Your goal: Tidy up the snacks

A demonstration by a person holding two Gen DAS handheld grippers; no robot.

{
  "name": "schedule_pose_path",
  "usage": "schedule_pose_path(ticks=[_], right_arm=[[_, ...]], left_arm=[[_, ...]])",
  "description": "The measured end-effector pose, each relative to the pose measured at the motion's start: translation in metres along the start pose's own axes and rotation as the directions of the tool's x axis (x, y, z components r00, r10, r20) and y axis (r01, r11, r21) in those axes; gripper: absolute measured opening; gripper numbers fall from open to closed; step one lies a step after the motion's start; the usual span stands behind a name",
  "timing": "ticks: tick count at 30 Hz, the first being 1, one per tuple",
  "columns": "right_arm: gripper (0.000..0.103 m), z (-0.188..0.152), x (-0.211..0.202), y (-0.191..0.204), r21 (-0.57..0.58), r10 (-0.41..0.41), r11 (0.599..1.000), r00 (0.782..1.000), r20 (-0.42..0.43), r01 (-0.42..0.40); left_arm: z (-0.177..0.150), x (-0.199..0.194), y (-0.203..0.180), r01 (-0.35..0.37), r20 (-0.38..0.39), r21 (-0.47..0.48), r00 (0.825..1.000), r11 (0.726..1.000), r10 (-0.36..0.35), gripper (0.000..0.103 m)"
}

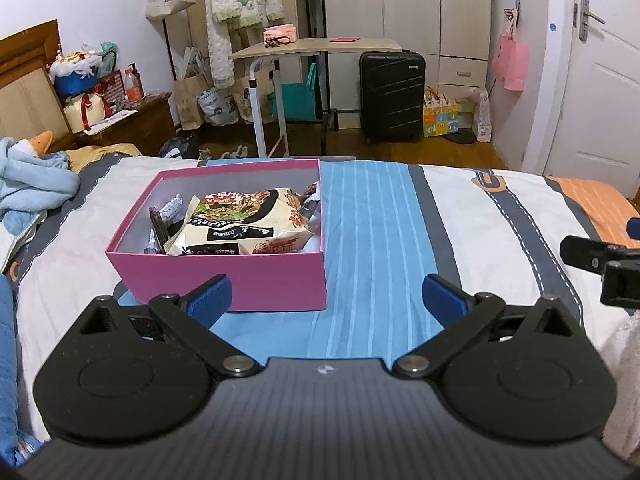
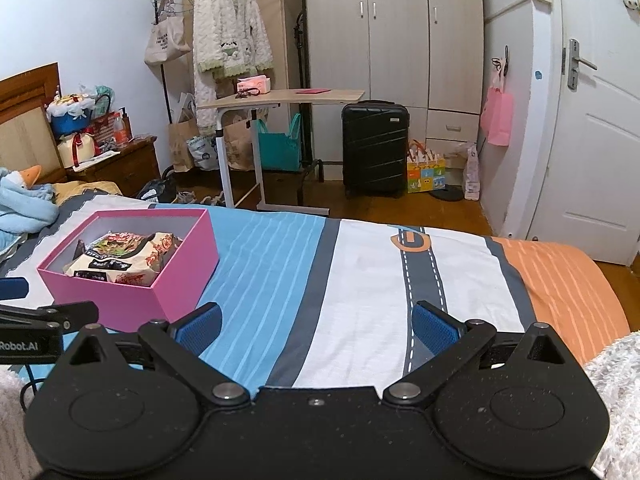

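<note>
A pink open box [image 1: 224, 276] sits on the striped bedspread [image 1: 380, 220]. In it lie a large cream noodle packet [image 1: 240, 222] and several small dark snack wrappers [image 1: 162, 224]. My left gripper [image 1: 326, 298] is open and empty, just in front of the box's near wall. The box also shows in the right wrist view [image 2: 132, 296], with the noodle packet [image 2: 124, 258] inside. My right gripper [image 2: 318, 328] is open and empty over the bedspread [image 2: 360, 280], to the right of the box. Part of the right gripper shows at the left wrist view's right edge.
A blue blanket with a duck toy [image 1: 32, 176] lies at the bed's left. Beyond the bed stand a rolling side table [image 1: 316, 46], a black suitcase [image 1: 392, 96], a wardrobe, a nightstand with gifts [image 1: 120, 120] and a white door [image 1: 600, 80].
</note>
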State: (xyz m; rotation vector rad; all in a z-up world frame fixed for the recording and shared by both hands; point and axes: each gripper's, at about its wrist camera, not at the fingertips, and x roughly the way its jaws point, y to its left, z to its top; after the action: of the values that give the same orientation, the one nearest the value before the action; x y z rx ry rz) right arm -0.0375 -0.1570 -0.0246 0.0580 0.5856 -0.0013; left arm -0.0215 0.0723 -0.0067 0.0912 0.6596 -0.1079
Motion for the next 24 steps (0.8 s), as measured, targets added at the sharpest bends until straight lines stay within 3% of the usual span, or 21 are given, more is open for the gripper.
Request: schedule_pose_path(ticks=[6,24], right_arm=[[0.102,-0.0010,0.0012,-0.0014,-0.002,-0.008,1.000,1.000,-0.006,0.008],[0.102,-0.0016,0.0015,-0.0041,-0.015,-0.009,1.000,1.000,-0.014,0.009]], left_arm=[[-0.0021,0.0004,-0.0033,-0.022,0.004,0.025,1.000,0.999,0.022,0.103],[-0.0021,0.0020,0.0052,0.015,0.018,-0.017,1.000,1.000,-0.015,0.103]])
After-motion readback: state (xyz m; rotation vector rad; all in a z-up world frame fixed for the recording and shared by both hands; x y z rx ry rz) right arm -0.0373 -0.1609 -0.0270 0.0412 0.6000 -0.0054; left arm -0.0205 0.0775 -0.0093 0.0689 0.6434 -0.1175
